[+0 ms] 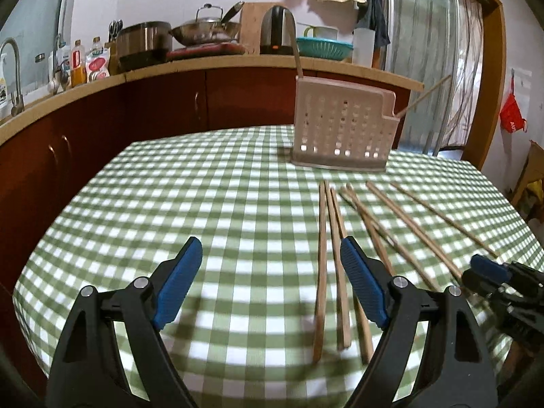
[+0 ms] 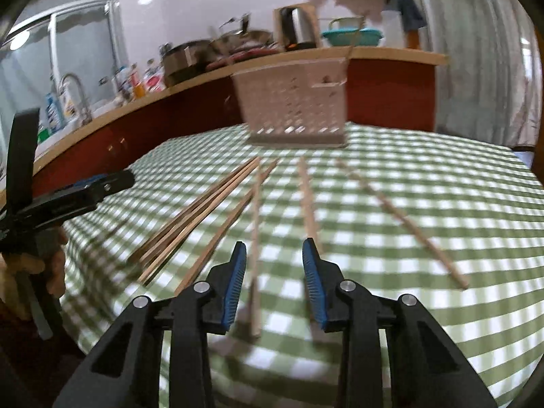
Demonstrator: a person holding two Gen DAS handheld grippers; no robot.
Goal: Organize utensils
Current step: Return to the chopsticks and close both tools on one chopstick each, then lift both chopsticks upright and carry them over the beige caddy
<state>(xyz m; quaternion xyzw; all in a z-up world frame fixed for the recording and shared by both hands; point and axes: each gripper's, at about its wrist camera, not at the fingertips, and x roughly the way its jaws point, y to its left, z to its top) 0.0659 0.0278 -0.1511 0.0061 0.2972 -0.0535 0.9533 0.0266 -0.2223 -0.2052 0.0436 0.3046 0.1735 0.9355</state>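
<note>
Several wooden chopsticks (image 1: 321, 265) lie loose on the green checked tablecloth (image 1: 204, 187). Behind them stands a pale perforated utensil holder (image 1: 340, 129) (image 2: 292, 102), with one chopstick (image 1: 425, 97) leaning out of its low side pocket. My left gripper (image 1: 270, 243) is open just above the cloth, its right finger beside the nearest chopsticks and nothing between the pads. My right gripper (image 2: 274, 244) is low over the table with its jaws apart. One chopstick (image 2: 255, 238) lies between the pads, which do not press on it. Each gripper shows in the other's view (image 1: 486, 265) (image 2: 102, 183).
A kitchen counter (image 1: 204, 64) with pots, a kettle, bottles and a teal basin runs behind the table. A sink tap (image 1: 13, 68) stands at the far left. A sliding glass door and a wooden frame are on the right. A hand (image 2: 51, 268) holds the left gripper.
</note>
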